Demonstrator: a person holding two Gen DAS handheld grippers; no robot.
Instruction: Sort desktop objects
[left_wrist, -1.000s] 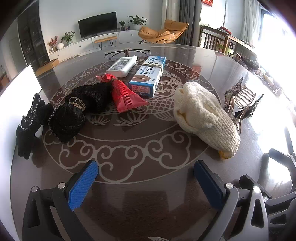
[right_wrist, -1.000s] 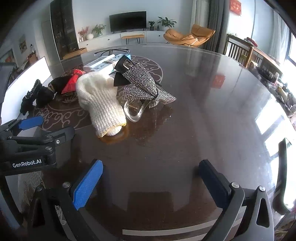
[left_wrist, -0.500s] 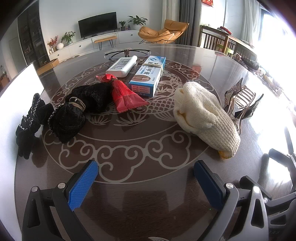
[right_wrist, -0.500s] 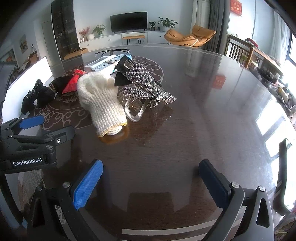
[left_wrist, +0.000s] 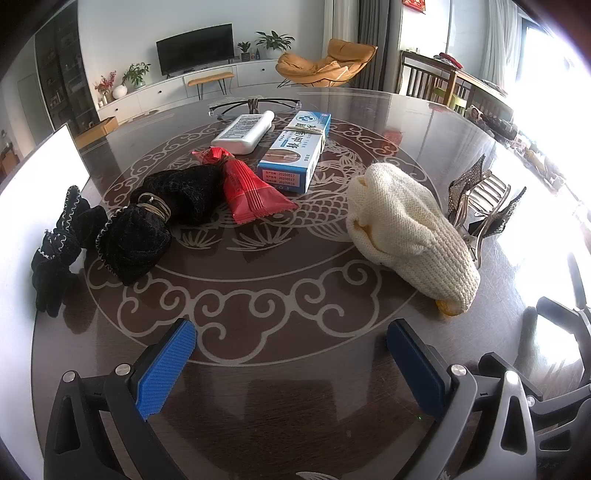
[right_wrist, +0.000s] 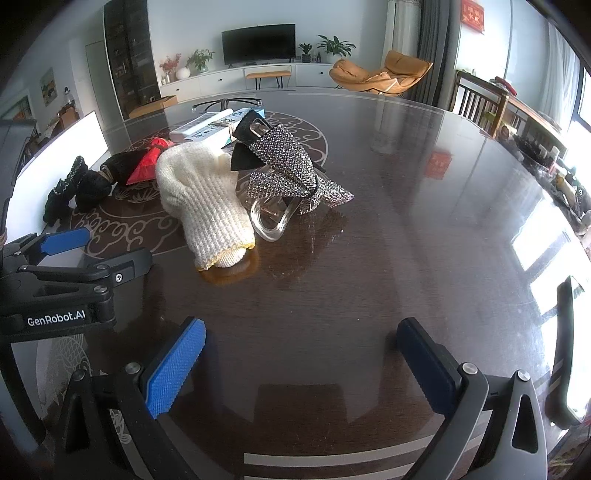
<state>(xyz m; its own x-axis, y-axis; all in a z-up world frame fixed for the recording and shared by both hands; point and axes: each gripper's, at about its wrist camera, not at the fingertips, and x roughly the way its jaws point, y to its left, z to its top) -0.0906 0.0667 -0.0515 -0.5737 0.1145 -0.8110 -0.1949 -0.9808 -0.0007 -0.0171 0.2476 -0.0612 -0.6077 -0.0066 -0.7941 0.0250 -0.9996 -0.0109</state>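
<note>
**Operator A:** Report the state of both grippers.

**Operator B:** Left gripper (left_wrist: 291, 354): fingers spread wide, blue pads facing each other, nothing between them. It hovers above the near part of the dark round table (left_wrist: 258, 406). Right gripper (right_wrist: 301, 354): fingers likewise spread wide, nothing held, over bare tabletop. In the right wrist view the left gripper shows at the left edge, just beside the right one.

**Operator A:** Locate the objects.

**Operator B:** All lie on the table's patterned centre, well ahead of both grippers. From left to right in the left wrist view: a black glove (left_wrist: 59, 251) near the table edge; a black knitted bundle (left_wrist: 159, 218) bound with a thin band, just beside the glove; a red snack packet (left_wrist: 251, 192) with its tied end resting against that bundle; a blue-and-white medicine box (left_wrist: 295, 151) touching the packet's far side; a white bottle (left_wrist: 243, 133) lying flat beside the box. A cream knitted glove (left_wrist: 406, 229) lies to the right, cuff toward the grippers.

**Operator A:** Anything further right?

**Operator B:** A rhinestone bow hair claw (right_wrist: 291, 166) with a clear plastic clip, touching the cream glove's right side. A pair of glasses (left_wrist: 255, 105) sits beyond the bottle.
</note>
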